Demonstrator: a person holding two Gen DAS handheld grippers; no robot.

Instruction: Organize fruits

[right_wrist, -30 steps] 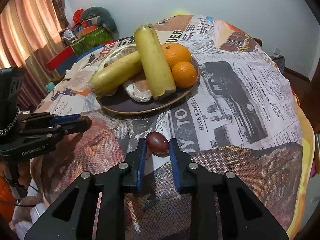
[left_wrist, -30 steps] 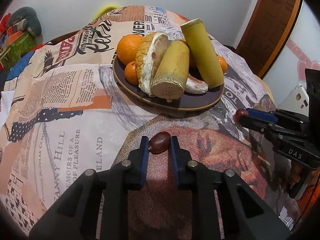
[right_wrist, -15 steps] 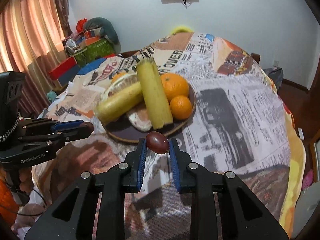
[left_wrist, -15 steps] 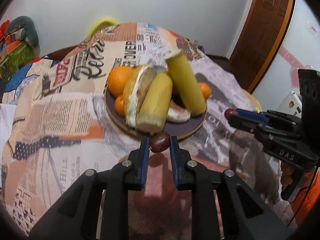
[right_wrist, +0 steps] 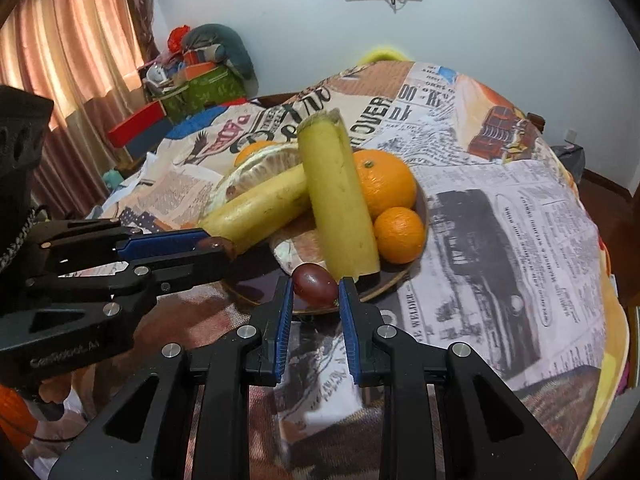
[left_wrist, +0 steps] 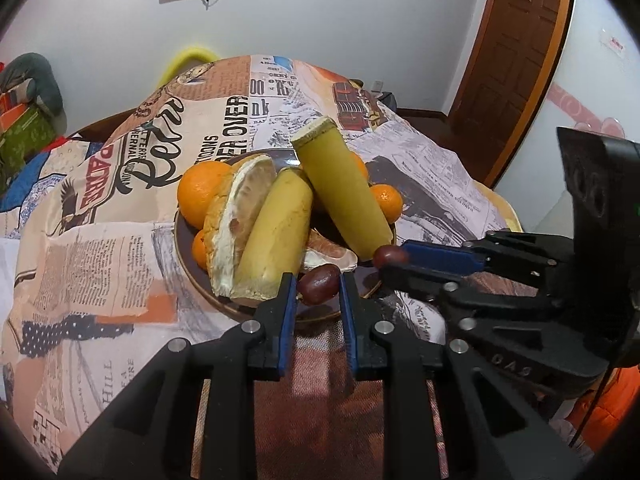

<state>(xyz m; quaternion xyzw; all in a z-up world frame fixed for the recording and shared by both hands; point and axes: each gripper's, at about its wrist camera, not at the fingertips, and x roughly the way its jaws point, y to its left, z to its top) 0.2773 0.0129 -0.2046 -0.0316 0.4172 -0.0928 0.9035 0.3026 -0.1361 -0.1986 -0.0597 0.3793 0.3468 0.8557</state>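
A dark round plate (left_wrist: 184, 252) (right_wrist: 404, 276) holds oranges (left_wrist: 200, 194) (right_wrist: 384, 188), a peeled pomelo wedge (left_wrist: 236, 216), and two yellow-green cane pieces (left_wrist: 344, 192) (right_wrist: 340, 196). My left gripper (left_wrist: 318, 280) is shut on a dark red jujube (left_wrist: 318, 283), held above the plate's near rim. It also shows in the right wrist view (right_wrist: 216, 246). My right gripper (right_wrist: 315, 286) is shut on a second dark red jujube (right_wrist: 315, 283), also above the plate's near edge. It shows in the left wrist view (left_wrist: 390, 258) from the right.
The round table wears a newspaper-print cloth (left_wrist: 100, 248) (right_wrist: 520, 220). A wooden door (left_wrist: 516, 48) stands at the right. Boxes and cushions (right_wrist: 192, 76) pile by the curtain (right_wrist: 68, 52) at the left. The grippers sit close together over the plate.
Both grippers have risen from the table with their jujubes and moved forward to the plate's near rim. They have come closer to each other.
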